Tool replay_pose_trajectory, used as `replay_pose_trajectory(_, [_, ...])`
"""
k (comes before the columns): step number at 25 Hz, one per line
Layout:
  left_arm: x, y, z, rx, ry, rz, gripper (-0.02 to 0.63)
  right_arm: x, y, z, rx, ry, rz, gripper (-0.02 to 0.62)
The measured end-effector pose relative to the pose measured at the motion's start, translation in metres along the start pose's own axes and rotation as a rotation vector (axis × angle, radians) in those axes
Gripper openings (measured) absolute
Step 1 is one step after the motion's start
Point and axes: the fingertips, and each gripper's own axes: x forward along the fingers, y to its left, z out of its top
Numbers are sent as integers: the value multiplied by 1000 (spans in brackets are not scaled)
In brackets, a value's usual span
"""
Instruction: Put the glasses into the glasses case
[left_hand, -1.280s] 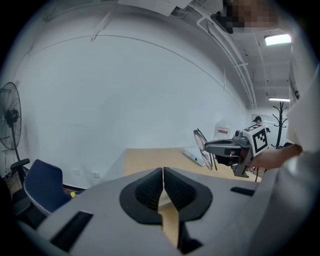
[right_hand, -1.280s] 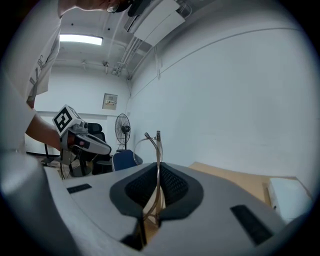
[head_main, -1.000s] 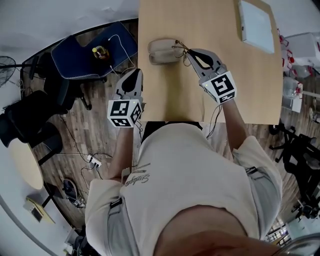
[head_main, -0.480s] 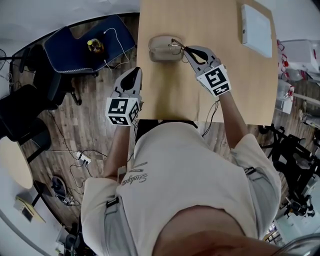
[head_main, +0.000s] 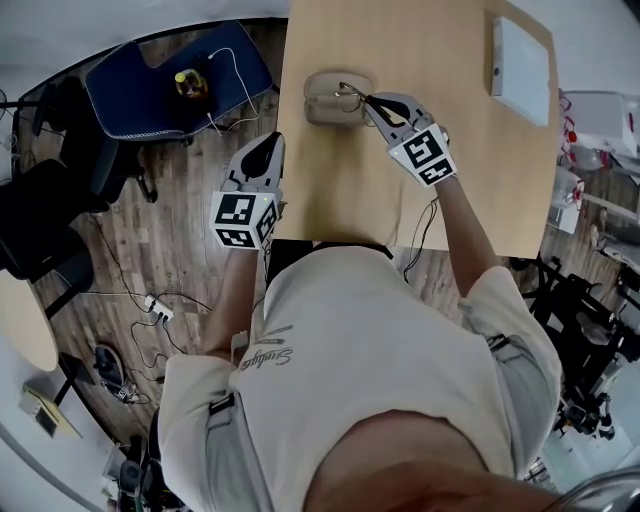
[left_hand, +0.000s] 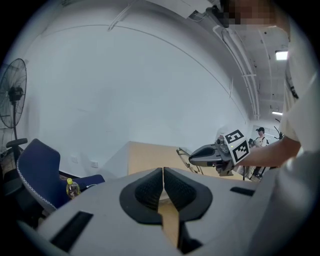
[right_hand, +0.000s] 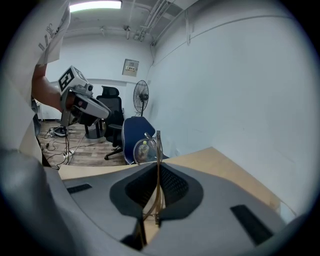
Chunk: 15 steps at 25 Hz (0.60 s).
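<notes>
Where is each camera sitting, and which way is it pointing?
Head view: on the person's head, looking steeply down at the table, glasses case, own torso and arms.
Left gripper view: rides the left tongs, shut and empty, facing the wall across the table; the right arm shows.
Right gripper view: rides the right tongs, shut on the glasses, facing the blue chair; the left arm shows.
Shared: each gripper view shows the other tongs.

Head view: glasses (head_main: 346, 94) too small, lenses indistinct; one temple hidden between fingers of right gripper (head_main: 370, 99). Inside of glasses case (head_main: 322, 104) unreadable. Far end of surface (head_main: 330, 190) cut off by top edge. Left gripper view: distant person (left_hand: 260, 134) too small to detail.
</notes>
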Motion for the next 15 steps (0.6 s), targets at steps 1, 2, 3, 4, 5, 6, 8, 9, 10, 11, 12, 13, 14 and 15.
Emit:
replay_pose_trajectory(1, [0, 2, -1, -1, 2, 3, 17, 4, 0, -1, -9, 6, 6, 9])
replay_pose_trajectory(2, [1, 4, -1, -2, 4, 5, 17, 8, 0, -3, -19, 13, 14, 9])
replay_pose_trajectory(3, [1, 5, -2, -2, 6, 7, 17, 12, 1, -5, -30, 22, 23, 9])
replay_pose_trajectory(4, [2, 6, -3, -3, 8, 9, 17, 15, 1, -7, -43, 34, 33, 9])
replay_pose_trajectory(5, [2, 7, -4, -5, 10, 10, 17, 19, 2, -10, -59, 53, 40, 9])
replay_pose_trajectory(6, [3, 8, -5, -7, 12, 11, 17, 22, 2, -14, -77, 75, 47, 9])
replay_pose_trajectory(8, [4, 10, -7, -11, 12, 12, 17, 29, 4, -20, -118, 109, 65, 9])
replay_pose_trajectory(9, [4, 12, -8, -14, 12, 14, 17, 33, 6, -21, -138, 118, 76, 9])
replay_pose_trajectory(10, [4, 13, -9, -17, 12, 17, 17, 36, 8, -22, -155, 124, 88, 9])
replay_pose_trajectory(11, [4, 14, -10, -20, 14, 19, 17, 40, 10, -23, -168, 130, 101, 9])
replay_pose_trajectory(12, [4, 14, -11, -22, 17, 20, 17, 43, 12, -25, -176, 136, 113, 9])
replay_pose_trajectory(13, [5, 14, -12, -24, 19, 21, 17, 47, 12, -28, -182, 143, 123, 9])
replay_pose_trajectory(14, [6, 15, -13, -25, 21, 21, 17, 50, 12, -30, -188, 150, 132, 9])
replay_pose_trajectory(15, [7, 16, -13, -26, 23, 22, 17, 54, 12, -33, -192, 157, 141, 9])
